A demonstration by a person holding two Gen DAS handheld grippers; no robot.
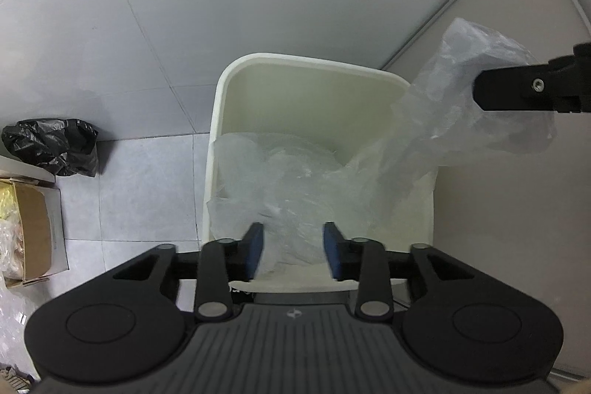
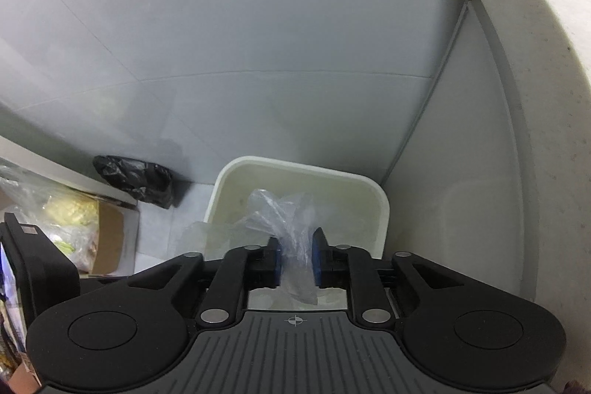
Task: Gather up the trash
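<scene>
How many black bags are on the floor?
1. The black bag sits crumpled on the grey floor, left of the white bin and beyond the cardboard box. More could be hidden outside the views.

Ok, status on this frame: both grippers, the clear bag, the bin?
Left gripper open, bag between the pads, loose. Right gripper open, clear bag hanging through the gap. Bag draped into the white bin. Nothing blocking.

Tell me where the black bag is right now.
The black bag sits crumpled on the floor left of the white bin, just beyond the cardboard box; the right wrist view shows it in the same spot.
</scene>
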